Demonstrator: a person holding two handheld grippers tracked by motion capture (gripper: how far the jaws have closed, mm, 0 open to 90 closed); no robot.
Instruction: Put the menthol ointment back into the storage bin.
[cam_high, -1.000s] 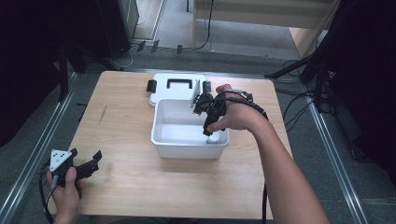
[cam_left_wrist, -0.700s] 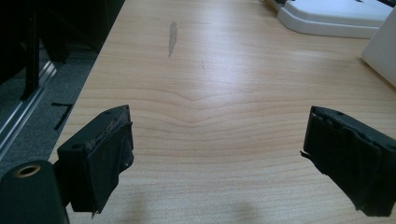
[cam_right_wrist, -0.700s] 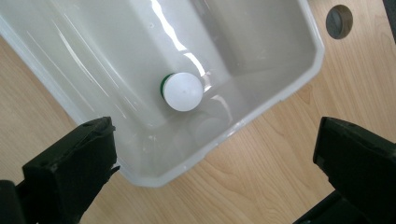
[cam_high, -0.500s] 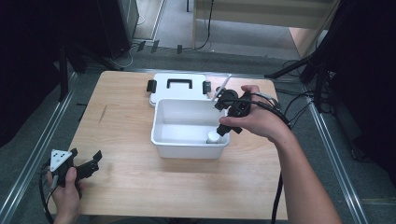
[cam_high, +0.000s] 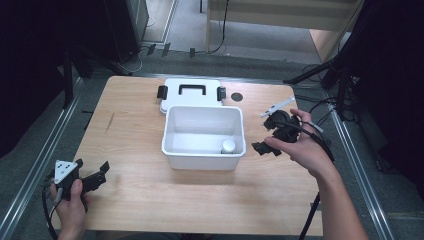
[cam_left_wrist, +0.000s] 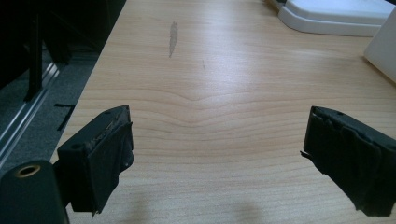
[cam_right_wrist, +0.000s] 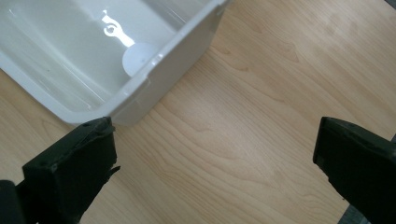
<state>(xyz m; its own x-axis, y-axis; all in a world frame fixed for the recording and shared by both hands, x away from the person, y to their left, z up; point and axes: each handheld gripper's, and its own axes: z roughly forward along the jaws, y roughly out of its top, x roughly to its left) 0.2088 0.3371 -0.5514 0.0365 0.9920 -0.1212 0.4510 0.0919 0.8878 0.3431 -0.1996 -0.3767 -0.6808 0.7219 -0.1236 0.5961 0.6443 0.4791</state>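
Right in the middle of the wooden table sits a white plastic bin, open on top; inside it, tucked into the corner nearest the person's right side, is a small white round-capped thing that could be a little bottle or jar, can't really tell; from the right gripper view it's just a pale disc against the bin's inner wall, with a bright reflection above it. No brand, label or writing I can read anywhere on the bin or what's in it.

Just behind the bin, touching or nearly touching its far rim, lies the white lid with a black handle and a black latch at each end; a small dark round spot marks the table just right of the lid.

Right gripper hangs beside the bin's right side, clear of it, held in the right hand; its jaws are spread wide with nothing but bare tabletop between them.

Left gripper is well away from the bin, near the table's front left corner, in the left hand; jaws also wide apart and empty, with the lid's edge showing far off.
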